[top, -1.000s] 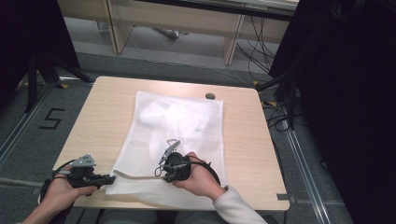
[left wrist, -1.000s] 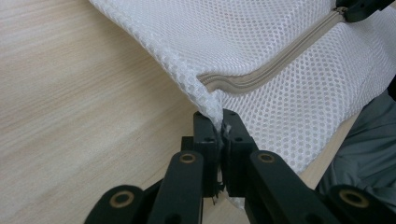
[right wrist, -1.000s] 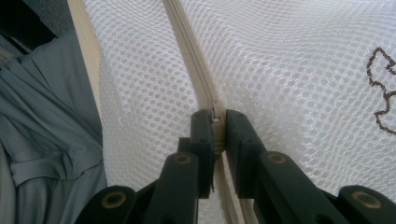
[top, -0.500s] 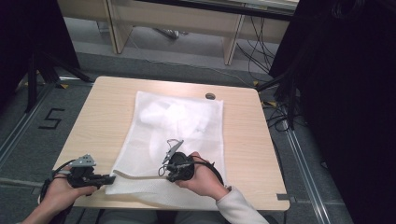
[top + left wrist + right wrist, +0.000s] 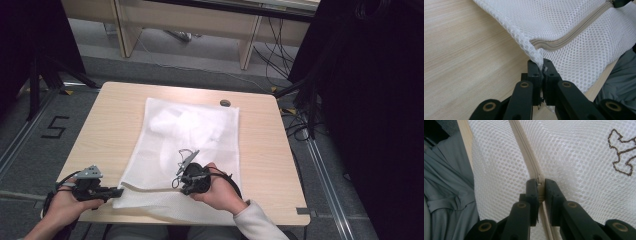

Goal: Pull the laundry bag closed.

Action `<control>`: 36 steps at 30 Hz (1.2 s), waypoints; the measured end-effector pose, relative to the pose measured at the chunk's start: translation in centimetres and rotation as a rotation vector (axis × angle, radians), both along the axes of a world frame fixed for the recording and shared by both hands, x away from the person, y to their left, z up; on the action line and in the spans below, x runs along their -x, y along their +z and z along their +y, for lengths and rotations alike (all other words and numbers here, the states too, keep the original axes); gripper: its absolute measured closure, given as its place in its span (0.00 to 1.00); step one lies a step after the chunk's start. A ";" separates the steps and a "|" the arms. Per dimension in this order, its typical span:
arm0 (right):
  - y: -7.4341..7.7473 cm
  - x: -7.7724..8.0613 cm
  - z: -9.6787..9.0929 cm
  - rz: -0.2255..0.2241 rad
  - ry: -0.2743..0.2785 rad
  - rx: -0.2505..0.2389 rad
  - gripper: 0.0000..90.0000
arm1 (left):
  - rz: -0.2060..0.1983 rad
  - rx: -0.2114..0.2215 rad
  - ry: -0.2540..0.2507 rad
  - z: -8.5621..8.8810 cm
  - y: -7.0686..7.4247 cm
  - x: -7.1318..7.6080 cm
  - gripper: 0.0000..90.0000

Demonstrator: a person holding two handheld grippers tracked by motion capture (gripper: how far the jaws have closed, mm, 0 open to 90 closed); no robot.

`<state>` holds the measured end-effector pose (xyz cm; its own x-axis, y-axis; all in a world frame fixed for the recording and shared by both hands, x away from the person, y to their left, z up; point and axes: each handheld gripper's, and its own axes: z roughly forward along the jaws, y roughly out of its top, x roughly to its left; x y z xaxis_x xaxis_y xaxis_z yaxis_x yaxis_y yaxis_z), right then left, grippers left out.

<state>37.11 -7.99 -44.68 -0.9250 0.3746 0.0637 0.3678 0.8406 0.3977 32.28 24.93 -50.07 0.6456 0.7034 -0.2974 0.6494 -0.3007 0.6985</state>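
A white mesh laundry bag (image 5: pixel 215 150) lies flat on the wooden table (image 5: pixel 115 130), with a crumpled white item (image 5: pixel 182 124) inside it. A beige zipper (image 5: pixel 147 189) runs along its near edge. My left gripper (image 5: pixel 119 191) is at the table's front left and is shut on the bag's corner (image 5: pixel 537 56), where the zipper (image 5: pixel 571 33) ends. My right gripper (image 5: pixel 176 184) lies over the bag's near edge, pointing left. In the right gripper view its jaws (image 5: pixel 540 183) are shut on the zipper's slider, with the zipper (image 5: pixel 524 150) running away ahead of them.
A small dark round object (image 5: pixel 225 103) sits on the table at the bag's far right corner. Brown stitching (image 5: pixel 624 152) marks the mesh. Grey clothing (image 5: pixel 446 190) hangs below the near table edge. Desks and cables stand on the floor beyond.
My right gripper has shifted slightly to the right along the zipper line. The left gripper has stayed put on the corner.
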 end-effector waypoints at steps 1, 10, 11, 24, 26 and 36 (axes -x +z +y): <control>0.0 0.0 0.0 0.002 -0.002 -0.004 0.91 | 0.000 0.000 0.000 0.0 0.0 0.0 0.96; 0.0 0.0 -0.5 0.003 0.002 -0.008 0.91 | -0.001 0.001 0.000 0.0 0.0 0.0 0.96; 0.0 0.0 -0.5 0.003 0.002 -0.008 0.91 | -0.001 0.001 0.000 0.0 0.0 0.0 0.96; 0.2 0.0 -0.8 -0.001 -0.001 -0.011 0.91 | 0.000 0.006 0.000 0.0 0.0 0.0 0.96; 0.2 0.0 -0.8 -0.002 -0.003 -0.010 0.91 | 0.000 0.005 -0.001 0.0 0.0 0.0 0.96; 0.3 0.0 -1.2 0.001 -0.014 -0.010 0.91 | -0.013 0.020 0.020 0.0 -0.1 0.0 0.96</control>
<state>37.11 -9.20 -44.41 -0.9197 0.3865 0.0688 0.3797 0.8314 0.4058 32.30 24.89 -50.16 0.6356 0.7100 -0.3030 0.6456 -0.2737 0.7129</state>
